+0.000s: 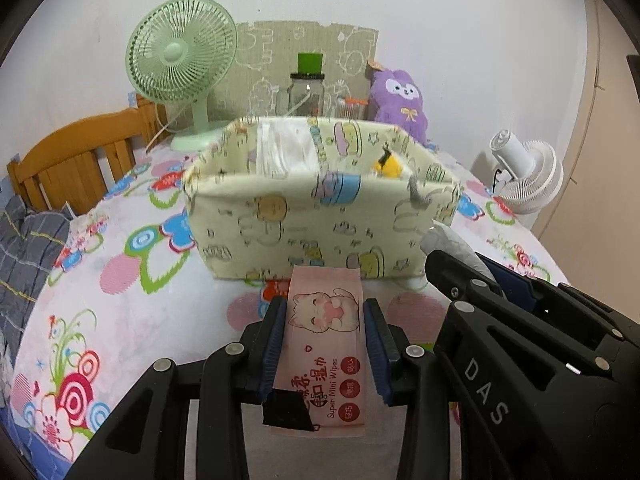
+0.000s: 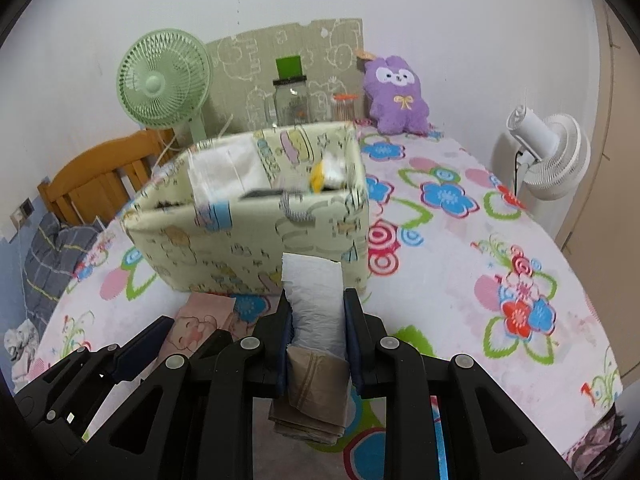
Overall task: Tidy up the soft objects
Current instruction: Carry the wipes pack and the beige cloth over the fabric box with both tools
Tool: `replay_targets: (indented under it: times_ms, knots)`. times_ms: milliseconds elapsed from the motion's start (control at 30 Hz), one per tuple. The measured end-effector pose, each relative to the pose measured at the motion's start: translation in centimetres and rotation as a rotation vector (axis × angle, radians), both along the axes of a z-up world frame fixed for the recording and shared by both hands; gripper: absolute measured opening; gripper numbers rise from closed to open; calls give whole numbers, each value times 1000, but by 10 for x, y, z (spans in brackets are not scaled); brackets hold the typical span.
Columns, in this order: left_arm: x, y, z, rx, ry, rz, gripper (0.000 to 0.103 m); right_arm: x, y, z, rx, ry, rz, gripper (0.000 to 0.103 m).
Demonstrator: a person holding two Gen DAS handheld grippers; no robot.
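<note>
1. Left gripper (image 1: 325,344) is clamping a pink wet-wipes pack (image 1: 326,332) between both fingers; the pack's far end is sitting just short of the fabric bin's (image 1: 280,232) front wall.
2. Right gripper (image 2: 319,340) is pinching a white tissue pack (image 2: 318,304) with a tan folded piece under it; the white end is sticking up in front of the bin's near wall.
3. Both grippers are sitting side by side, right one just beside the left in the left wrist view.
4. The bin is resting on the floral bedsheet (image 2: 460,264) and is already holding a white packet (image 1: 286,152) and a yellow item (image 1: 387,166).
5. Purple plush (image 2: 396,96) is leaning against the wall behind the bin, well apart from it.
6. Green fan (image 1: 182,60) and white fan (image 2: 548,152) are flanking the bed.
</note>
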State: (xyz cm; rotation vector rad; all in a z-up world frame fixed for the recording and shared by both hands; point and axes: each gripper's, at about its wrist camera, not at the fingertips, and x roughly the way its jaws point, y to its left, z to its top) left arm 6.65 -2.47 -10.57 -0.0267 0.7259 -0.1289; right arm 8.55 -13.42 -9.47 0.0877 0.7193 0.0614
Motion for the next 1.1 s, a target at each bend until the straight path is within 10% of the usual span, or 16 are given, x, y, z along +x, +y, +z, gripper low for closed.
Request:
replay_targets:
  times_ms: [1100]
  knots:
    - [-6,4,95,22,-180,17,39,-9,5,103,-1,-176,-10,26]
